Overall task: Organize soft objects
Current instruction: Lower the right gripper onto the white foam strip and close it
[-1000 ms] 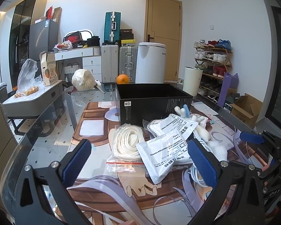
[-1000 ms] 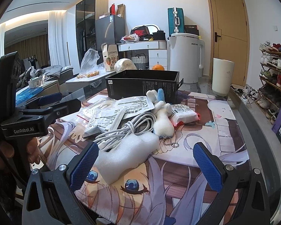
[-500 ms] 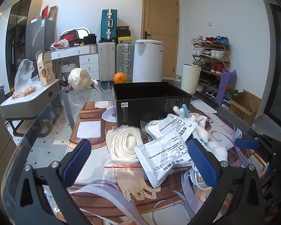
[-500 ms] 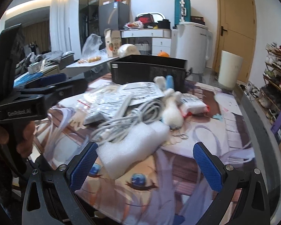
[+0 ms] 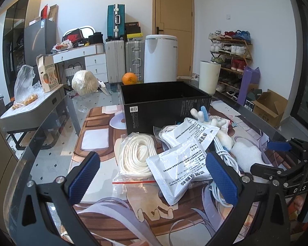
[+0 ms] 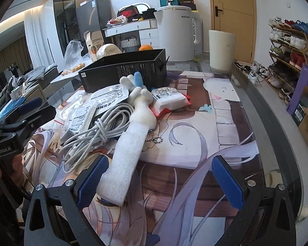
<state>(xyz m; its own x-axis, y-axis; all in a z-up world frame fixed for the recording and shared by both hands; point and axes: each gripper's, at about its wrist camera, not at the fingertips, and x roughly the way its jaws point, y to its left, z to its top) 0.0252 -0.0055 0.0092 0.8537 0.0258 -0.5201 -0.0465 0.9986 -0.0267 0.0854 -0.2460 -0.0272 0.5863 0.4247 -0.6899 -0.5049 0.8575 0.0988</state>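
The right tool (image 6: 160,181) was wide open and held nothing. Its left pad (image 6: 92,181) sat right beside the near end of a white foam block (image 6: 126,160), and may have touched it; I could not tell. The block lay on the table (image 6: 232,139), pointing away from the tool toward the black box (image 6: 123,70). I think the tool was lined up like that so it could close on the block next.

Just behind the block lay a white plush toy (image 6: 142,110) with a little chain, and to its left a bundle of white cable (image 6: 98,131). A white wipes pack (image 6: 169,99) lay in front of the box.

The left tool (image 5: 152,176) was wide open too, and empty. It hung over a white pouch (image 5: 180,168) that rested partly on a bag of white rope (image 5: 136,155), both in front of the box. The box stood open on top, likely so the soft things could be dropped in. None looked to be inside yet.

Compared with half a second ago, the right tool had moved to the right and closer, so the block now sat by its left pad instead of in the middle. The left tool's view had hardly changed.
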